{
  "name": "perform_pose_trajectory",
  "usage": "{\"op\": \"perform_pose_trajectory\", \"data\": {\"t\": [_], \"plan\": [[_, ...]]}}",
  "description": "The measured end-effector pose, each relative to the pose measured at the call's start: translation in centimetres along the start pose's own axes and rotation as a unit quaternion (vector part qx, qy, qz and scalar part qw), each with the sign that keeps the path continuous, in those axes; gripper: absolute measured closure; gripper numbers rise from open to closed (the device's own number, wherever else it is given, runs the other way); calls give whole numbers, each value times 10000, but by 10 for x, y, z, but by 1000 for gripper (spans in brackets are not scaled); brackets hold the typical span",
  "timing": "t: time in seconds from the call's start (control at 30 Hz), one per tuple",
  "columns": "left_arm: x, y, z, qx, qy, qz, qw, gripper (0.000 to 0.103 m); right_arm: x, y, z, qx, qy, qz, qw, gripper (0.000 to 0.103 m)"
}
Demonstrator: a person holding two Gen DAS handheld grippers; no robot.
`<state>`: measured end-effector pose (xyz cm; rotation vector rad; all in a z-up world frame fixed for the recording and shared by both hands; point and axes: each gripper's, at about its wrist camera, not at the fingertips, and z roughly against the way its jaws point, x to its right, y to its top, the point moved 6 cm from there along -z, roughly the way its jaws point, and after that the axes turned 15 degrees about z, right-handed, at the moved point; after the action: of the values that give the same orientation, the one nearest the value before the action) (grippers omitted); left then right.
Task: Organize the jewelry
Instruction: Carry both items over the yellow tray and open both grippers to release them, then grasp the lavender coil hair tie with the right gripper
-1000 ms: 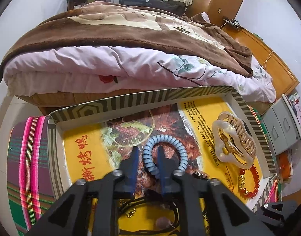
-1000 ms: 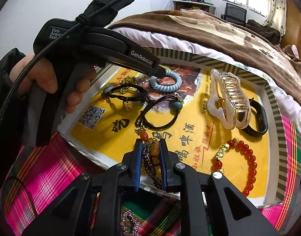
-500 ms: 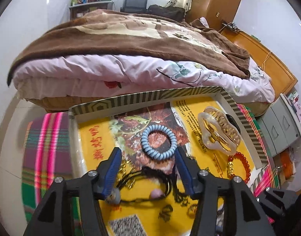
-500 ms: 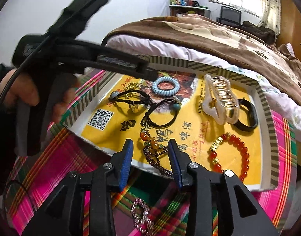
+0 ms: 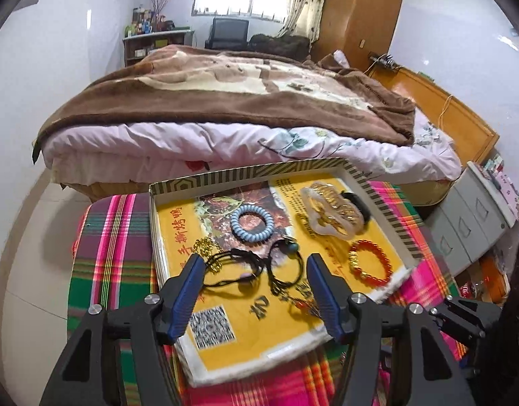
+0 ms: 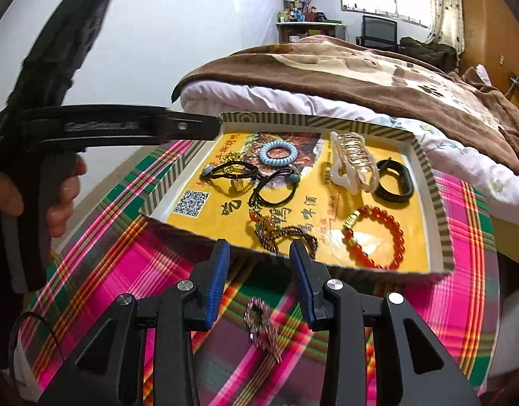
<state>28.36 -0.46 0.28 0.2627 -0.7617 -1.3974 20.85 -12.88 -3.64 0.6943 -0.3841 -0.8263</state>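
A shallow tray [image 5: 245, 173] [image 6: 425, 159] with a yellow lining holds a blue coil hair tie [image 5: 252, 222] [image 6: 278, 153], black hair ties [image 5: 242, 264] [image 6: 232, 172], a clear and gold hair claw [image 5: 330, 208] [image 6: 352, 160], a red bead bracelet [image 5: 371, 263] [image 6: 374, 240], a black band [image 6: 394, 179] and a dark beaded string [image 6: 279, 233]. My left gripper [image 5: 254, 291] is open and empty above the tray's near edge. My right gripper [image 6: 259, 282] is open and empty above a sparkly pink chain [image 6: 262, 324] that lies on the cloth outside the tray.
The tray sits on a pink and green plaid cloth [image 5: 110, 257] [image 6: 130, 264]. A bed with a brown blanket [image 5: 225, 94] stands just behind it. Grey drawers [image 5: 476, 216] are at the right. The left gripper's body and the hand [image 6: 56, 176] reach in from the left of the right wrist view.
Both grippers opened and pulled back from the tray. The left let go of the blue coil hair tie, the right let go of the dark beaded string; both pieces lie in the tray.
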Motion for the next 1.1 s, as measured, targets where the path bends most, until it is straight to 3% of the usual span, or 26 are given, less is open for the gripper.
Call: {"op": "perform_pose_trajectory", "data": {"t": [0.47, 0.87, 1.1], "plan": [[9, -54, 64, 489, 237, -290, 9981, 34, -4, -29, 43, 132, -260, -223, 9993, 65], [6, -103, 83, 362, 121, -169, 9991, 33, -8, -78, 70, -9, -439, -318, 9985, 63], [-18, -131, 79, 128, 137, 295, 9994, 33, -24, -112, 64, -287, -303, -245, 9988, 62]]}}
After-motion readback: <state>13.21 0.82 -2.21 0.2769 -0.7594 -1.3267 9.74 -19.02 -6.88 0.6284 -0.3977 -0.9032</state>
